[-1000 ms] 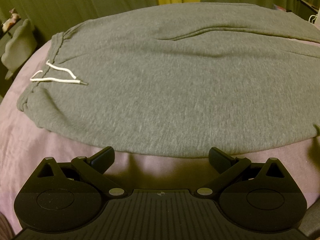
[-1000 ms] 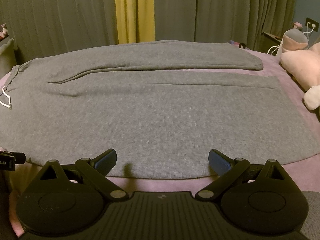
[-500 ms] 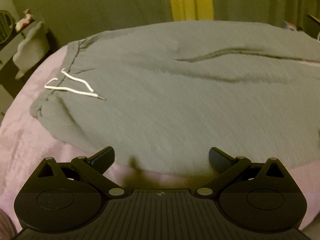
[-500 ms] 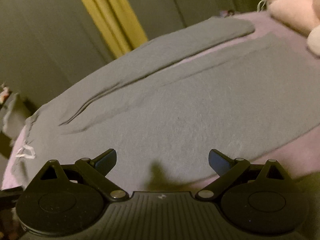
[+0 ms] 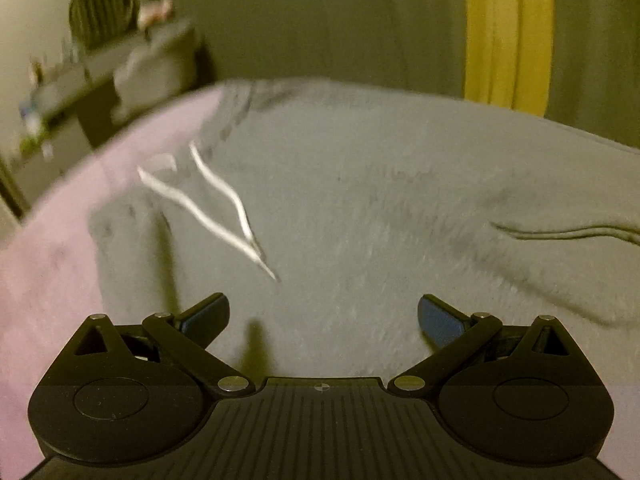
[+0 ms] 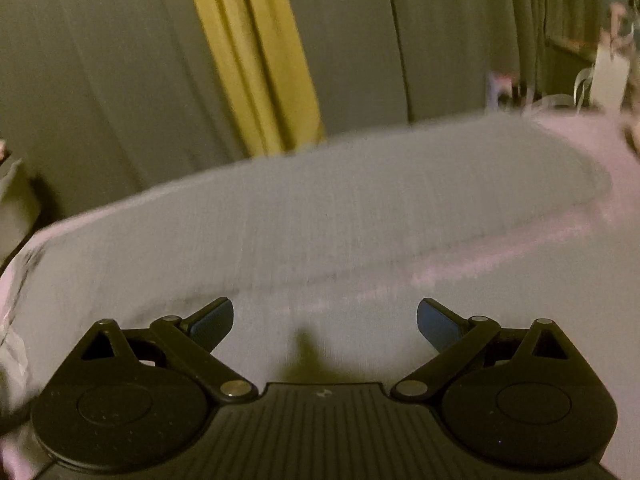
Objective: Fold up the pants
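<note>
Left gripper [image 5: 323,316] is hanging over the grey pants [image 5: 380,208], fingers spread wide and gripping nothing; blue pads [image 5: 436,318] are showing on the inner faces of the black linkage. The pants are soft fleecy knit, lying flat on a pink-mauve bedsheet [image 5: 48,256]. Their white drawstring [image 5: 224,208], two thin wavy cords, is running ahead and left of the left finger, its tips ending just ahead of the gap between the fingers. The gathered waistband [image 5: 236,116] is sitting further ahead-left. A dark seam line [image 5: 560,234] is curving ahead-right of the right finger.

Right gripper [image 6: 325,318] is likewise released, nothing between the fingers, and is hanging over the pants [image 6: 320,216]. The far leg [image 6: 440,176] is lying as a long rounded-end strip ahead of both fingers, with a sliver of bedsheet [image 6: 500,256] showing between it and the near cloth ahead-right. Both views are motion-blurred. Pleated grey-green curtains [image 6: 100,80] with a yellow panel [image 6: 256,60] are hanging beyond the bed.
</note>
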`<act>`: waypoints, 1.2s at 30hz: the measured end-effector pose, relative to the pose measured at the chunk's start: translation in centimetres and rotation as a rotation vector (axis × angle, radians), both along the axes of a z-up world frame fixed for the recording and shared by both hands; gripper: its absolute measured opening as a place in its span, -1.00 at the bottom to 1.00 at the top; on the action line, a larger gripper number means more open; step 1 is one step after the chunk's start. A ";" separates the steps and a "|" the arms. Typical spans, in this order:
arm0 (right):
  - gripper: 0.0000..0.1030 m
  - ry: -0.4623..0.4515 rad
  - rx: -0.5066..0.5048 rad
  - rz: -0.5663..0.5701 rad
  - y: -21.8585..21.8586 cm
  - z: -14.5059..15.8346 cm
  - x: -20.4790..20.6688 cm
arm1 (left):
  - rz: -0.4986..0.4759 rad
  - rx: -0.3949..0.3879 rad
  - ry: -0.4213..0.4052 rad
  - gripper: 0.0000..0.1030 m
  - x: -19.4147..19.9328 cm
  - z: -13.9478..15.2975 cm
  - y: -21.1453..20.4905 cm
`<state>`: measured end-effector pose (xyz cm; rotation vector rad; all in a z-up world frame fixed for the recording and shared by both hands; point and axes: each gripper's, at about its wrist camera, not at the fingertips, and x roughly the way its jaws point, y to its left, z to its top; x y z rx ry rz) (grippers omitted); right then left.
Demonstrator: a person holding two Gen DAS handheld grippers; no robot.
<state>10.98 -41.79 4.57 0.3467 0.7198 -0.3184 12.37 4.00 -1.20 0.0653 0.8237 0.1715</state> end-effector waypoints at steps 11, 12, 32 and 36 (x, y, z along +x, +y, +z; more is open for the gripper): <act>0.38 0.004 0.169 -0.286 -6.9 -3.5 18.9 | 0.006 -0.041 -0.010 1.00 1.3 -1.5 0.1; 0.35 0.014 0.186 -0.308 -7.3 -4.4 19.8 | 0.008 -0.042 -0.005 1.00 1.4 -2.0 -0.3; -0.47 0.255 -0.055 -0.367 -8.8 -8.5 27.3 | 0.021 -0.022 -0.030 1.00 1.4 -2.4 -1.0; -0.90 0.172 0.035 -0.357 -9.8 -7.7 24.6 | 0.021 -0.027 -0.028 1.00 1.4 -2.3 -1.1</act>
